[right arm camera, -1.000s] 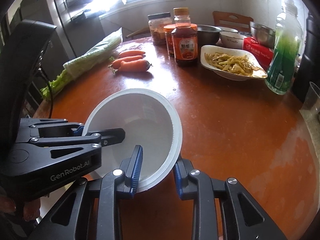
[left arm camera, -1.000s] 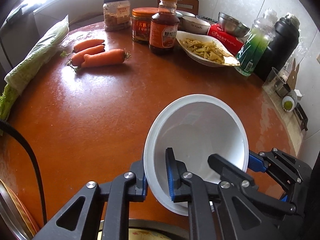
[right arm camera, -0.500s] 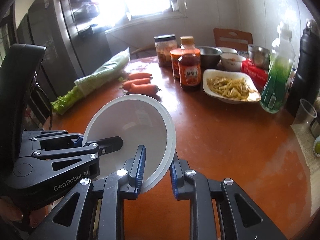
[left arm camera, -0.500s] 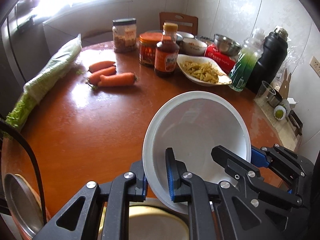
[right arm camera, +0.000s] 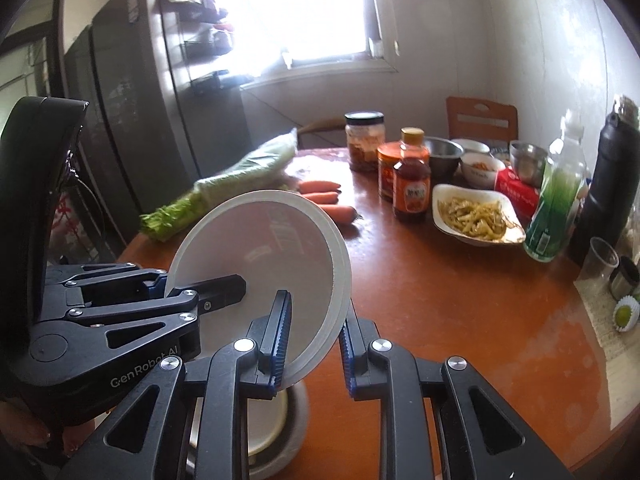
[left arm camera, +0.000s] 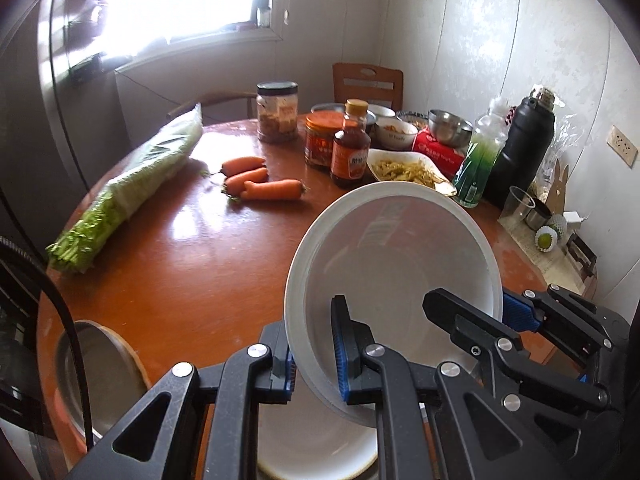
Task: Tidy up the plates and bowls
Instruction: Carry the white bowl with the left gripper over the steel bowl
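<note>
One white bowl (left arm camera: 394,264) tilted on edge above the round table (left arm camera: 168,280), gripped at opposite rims by two grippers: left gripper (left arm camera: 314,360) and right gripper (right arm camera: 310,340), each closed narrow on its rim. One light plate (left arm camera: 316,448) beneath. Three carrots (left arm camera: 260,182), one celery bundle (left arm camera: 132,188), two jars, one sauce bottle (left arm camera: 351,148)

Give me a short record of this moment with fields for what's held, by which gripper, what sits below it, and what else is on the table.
held item: white bowl, tilted, lifted above the table
left gripper: shut on the bowl's rim
right gripper: shut on the opposite rim
below the bowl: another white dish at the near table edge
far side of table: three carrots, bagged greens, sauce bottle, plate of food
left edge: metal lid
</note>
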A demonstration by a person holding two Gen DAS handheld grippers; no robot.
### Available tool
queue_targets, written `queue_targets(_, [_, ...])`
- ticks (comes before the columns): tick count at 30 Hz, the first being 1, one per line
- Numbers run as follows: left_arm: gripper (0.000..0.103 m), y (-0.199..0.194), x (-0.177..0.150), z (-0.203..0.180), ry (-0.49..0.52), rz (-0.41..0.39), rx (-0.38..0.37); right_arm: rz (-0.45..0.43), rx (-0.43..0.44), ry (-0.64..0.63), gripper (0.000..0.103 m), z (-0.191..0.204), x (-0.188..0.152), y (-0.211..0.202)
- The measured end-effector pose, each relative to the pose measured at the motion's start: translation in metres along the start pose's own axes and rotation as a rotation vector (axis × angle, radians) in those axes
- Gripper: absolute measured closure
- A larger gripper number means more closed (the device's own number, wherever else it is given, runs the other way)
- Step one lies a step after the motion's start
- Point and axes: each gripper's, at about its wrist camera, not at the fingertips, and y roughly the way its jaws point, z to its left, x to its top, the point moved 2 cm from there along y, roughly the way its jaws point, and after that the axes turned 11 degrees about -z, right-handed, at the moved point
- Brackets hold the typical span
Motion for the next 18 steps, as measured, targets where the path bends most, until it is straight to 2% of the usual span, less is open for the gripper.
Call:
queue_targets(9, [0.087, -0.043, -0.013, 0.014, -0.01, -0.053, 0.021, -0.034, 0.036, -0.034, 0.08, 0.032, 0.001, -0.028])
queue_targets(18, [0.087, -0.058, -0.027, 0.019, -0.013, -0.051, 0.031, -0.034, 0.063, -0.055, 0.08, 0.048, -0.006, -0.043])
